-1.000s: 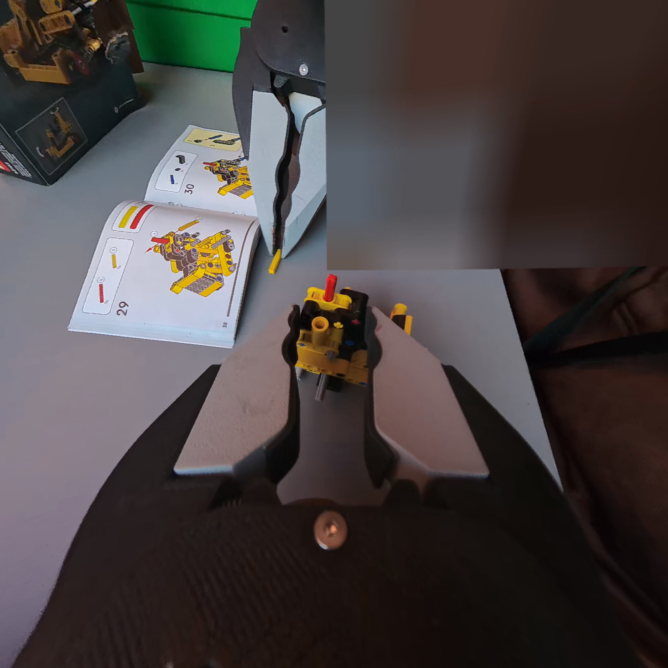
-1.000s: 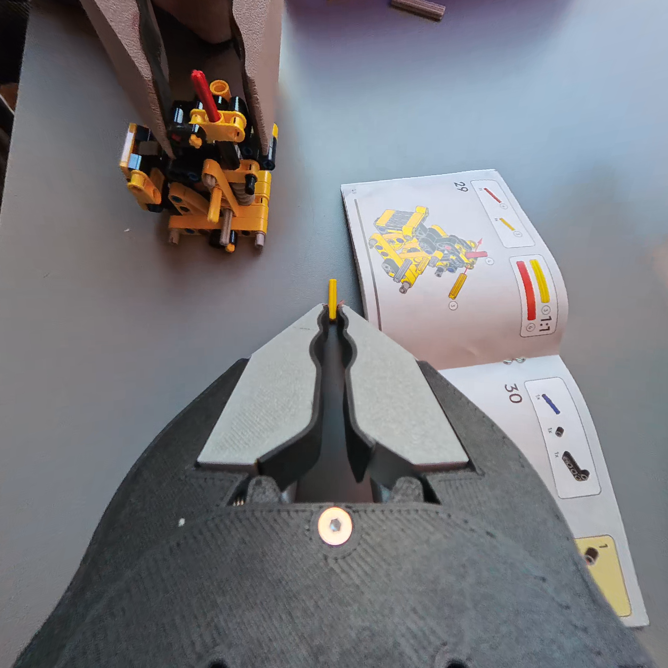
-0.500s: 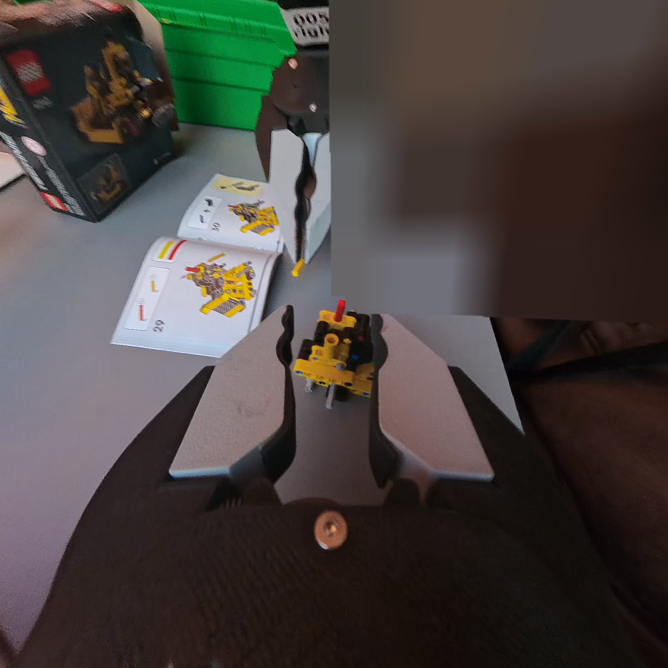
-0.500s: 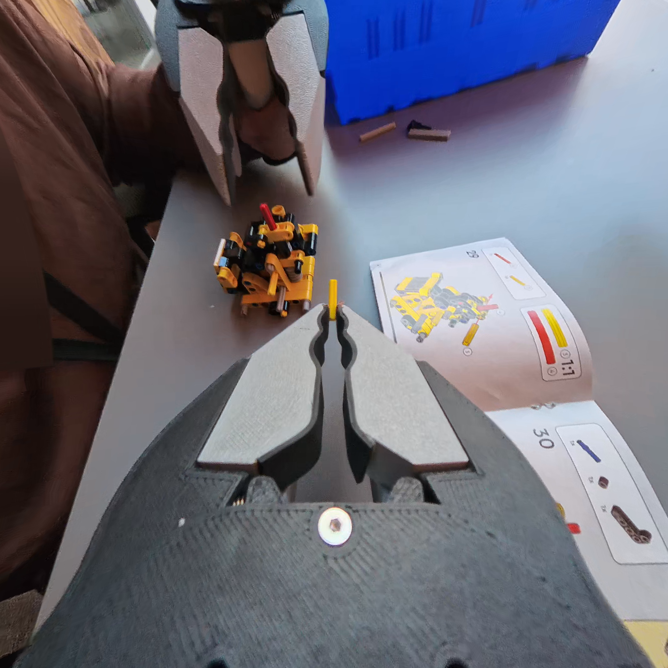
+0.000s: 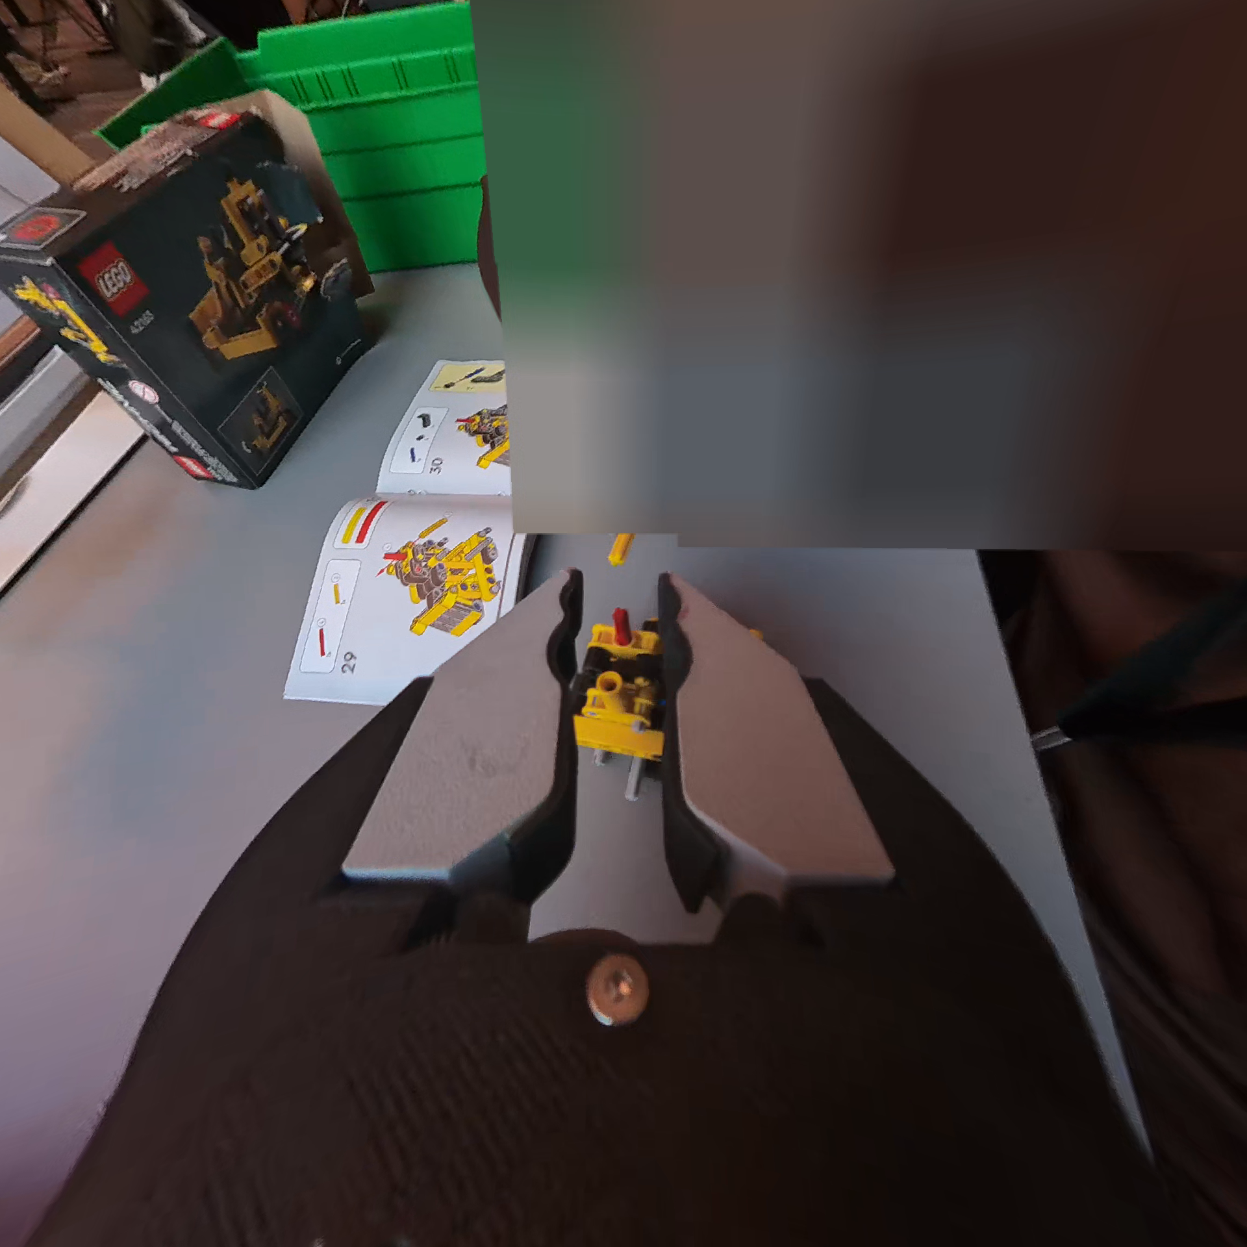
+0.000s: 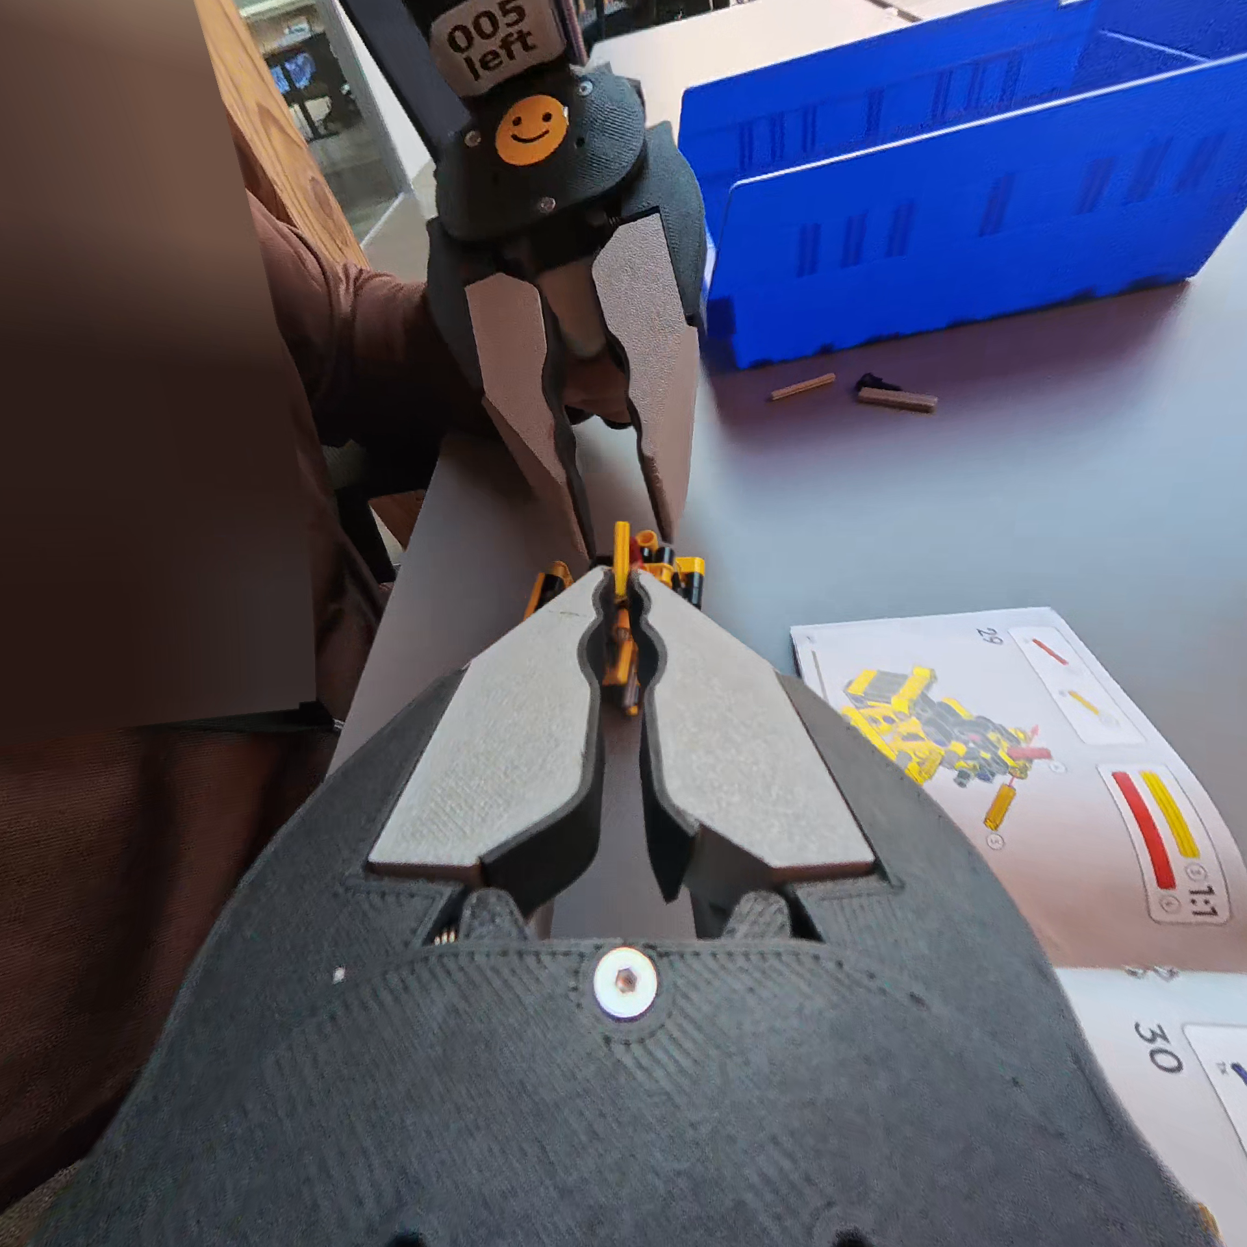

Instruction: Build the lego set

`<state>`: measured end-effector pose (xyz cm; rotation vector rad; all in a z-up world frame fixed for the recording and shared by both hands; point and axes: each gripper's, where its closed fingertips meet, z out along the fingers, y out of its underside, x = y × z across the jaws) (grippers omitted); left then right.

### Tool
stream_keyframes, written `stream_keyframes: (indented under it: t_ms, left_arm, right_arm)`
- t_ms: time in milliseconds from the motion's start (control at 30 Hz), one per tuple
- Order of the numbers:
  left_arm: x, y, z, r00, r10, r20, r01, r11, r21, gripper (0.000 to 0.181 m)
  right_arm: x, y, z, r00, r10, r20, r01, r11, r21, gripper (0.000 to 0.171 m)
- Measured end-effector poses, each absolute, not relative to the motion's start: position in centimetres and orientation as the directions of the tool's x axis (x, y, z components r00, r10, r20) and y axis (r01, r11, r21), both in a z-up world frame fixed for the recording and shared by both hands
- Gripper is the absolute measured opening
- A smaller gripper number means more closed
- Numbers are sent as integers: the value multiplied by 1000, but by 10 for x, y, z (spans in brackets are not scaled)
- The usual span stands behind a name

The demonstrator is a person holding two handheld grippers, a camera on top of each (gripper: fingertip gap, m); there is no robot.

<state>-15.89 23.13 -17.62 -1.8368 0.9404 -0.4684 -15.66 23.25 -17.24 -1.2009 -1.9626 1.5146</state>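
Observation:
The yellow and black lego model sits on the grey table near its edge. My left gripper straddles it, and both fingers touch its sides, shut on it. A red pin sticks up from the model. In the right wrist view the left gripper comes down from above onto the model. My right gripper is shut on a thin yellow axle. The axle points forward just above the model, close to the red pin. Its tip also shows in the left wrist view.
The open instruction booklet lies right of the model; it also shows in the left wrist view. A dark lego box and a green bin stand beyond. A blue bin has two brown sticks before it. A person in brown sits at the table edge. The grippers are tip to tip, or close to it.
My right gripper has moved the yellow axle from beside the booklet to right over the model. My left gripper opened briefly, then narrowed onto the model again. Both views tilted up.

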Motion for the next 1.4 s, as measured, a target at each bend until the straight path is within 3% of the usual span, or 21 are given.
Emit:
stream_keyframes:
  t_ms: [33,233,767,1400]
  left_arm:
    - [-158,230,-174,620,-781,-77,-382,-214,-899,16]
    - [-156,223,-166,588,-809,-21,-322,-210,-923,9]
    - [-157,226,-175,604,-795,-54,-372,-222,-901,17]
    - [-156,224,-174,595,-800,-80,-384,-196,-902,1]
  right_arm:
    - [-157,230,-172,-563,806,-183,388,63,-919,0]
    - [-158,221,-174,-576,800,-167,396,95,-913,0]
    - [-156,227,-174,-570,793,-218,409,43,-911,0]
    - [-156,223,-178,-575,794,-197,415,75,-907,0]
